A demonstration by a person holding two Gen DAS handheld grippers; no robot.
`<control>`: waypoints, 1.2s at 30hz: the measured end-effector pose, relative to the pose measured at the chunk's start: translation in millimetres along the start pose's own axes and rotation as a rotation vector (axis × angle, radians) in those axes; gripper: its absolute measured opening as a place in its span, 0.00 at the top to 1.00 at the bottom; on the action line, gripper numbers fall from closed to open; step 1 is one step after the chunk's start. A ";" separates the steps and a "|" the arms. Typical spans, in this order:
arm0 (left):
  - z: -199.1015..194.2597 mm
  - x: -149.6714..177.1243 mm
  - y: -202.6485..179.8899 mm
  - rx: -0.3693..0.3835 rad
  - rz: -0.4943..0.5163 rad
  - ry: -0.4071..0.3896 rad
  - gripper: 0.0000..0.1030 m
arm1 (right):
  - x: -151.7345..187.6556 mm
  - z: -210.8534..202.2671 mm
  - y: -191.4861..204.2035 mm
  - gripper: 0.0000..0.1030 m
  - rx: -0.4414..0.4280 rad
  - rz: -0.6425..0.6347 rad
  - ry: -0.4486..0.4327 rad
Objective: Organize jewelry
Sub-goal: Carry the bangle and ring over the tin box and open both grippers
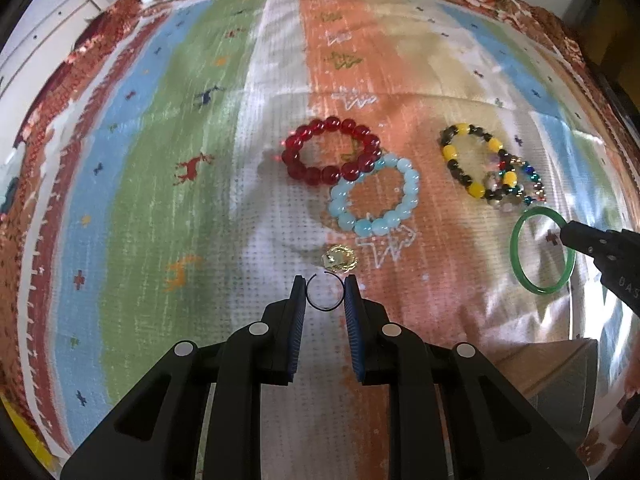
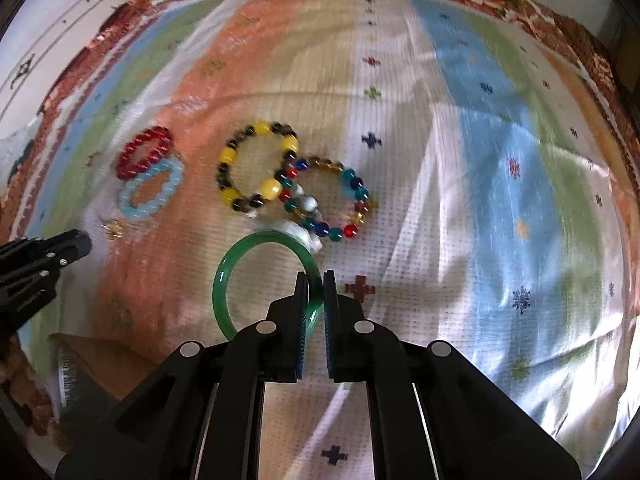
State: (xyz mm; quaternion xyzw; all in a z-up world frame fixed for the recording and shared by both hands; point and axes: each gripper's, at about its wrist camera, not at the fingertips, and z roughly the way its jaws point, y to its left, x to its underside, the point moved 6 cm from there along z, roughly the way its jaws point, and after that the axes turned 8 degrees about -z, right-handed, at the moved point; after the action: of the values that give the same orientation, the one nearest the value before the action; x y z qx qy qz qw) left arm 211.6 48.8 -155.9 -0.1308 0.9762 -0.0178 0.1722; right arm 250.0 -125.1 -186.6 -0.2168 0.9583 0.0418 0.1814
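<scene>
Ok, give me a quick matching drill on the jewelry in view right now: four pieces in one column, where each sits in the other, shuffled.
Pieces:
1. green bangle
2. thin open ring
3. red bead bracelet
4. gold ring

Places:
A. lying on the cloth just ahead of the left hand-held gripper
B. touching the light blue bead bracelet
C. clamped in the right hand-held gripper
D. pinched between the left hand-held gripper's fingers

Pairs: 1-C, 2-D, 3-B, 4-A
</scene>
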 end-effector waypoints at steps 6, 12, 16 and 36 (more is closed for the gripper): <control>-14.5 -0.3 -5.8 0.032 0.001 -0.027 0.81 | -3.4 -20.8 4.2 0.92 -0.010 0.001 -0.044; -25.5 2.2 -10.5 0.049 0.000 -0.048 0.82 | -9.7 -38.7 10.3 0.92 -0.031 0.008 -0.089; -34.3 4.6 -14.6 0.065 -0.002 -0.064 0.82 | -11.9 -49.8 16.8 0.92 -0.046 -0.013 -0.121; -76.4 29.8 -23.4 0.141 -0.014 -0.125 0.82 | 17.5 -92.5 44.8 0.92 -0.095 -0.072 -0.194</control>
State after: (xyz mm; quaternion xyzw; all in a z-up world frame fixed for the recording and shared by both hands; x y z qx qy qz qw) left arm 164.4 17.7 -92.1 -0.1261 0.9589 -0.0793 0.2415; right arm 185.5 -106.3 -106.8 -0.2542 0.9248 0.1017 0.2642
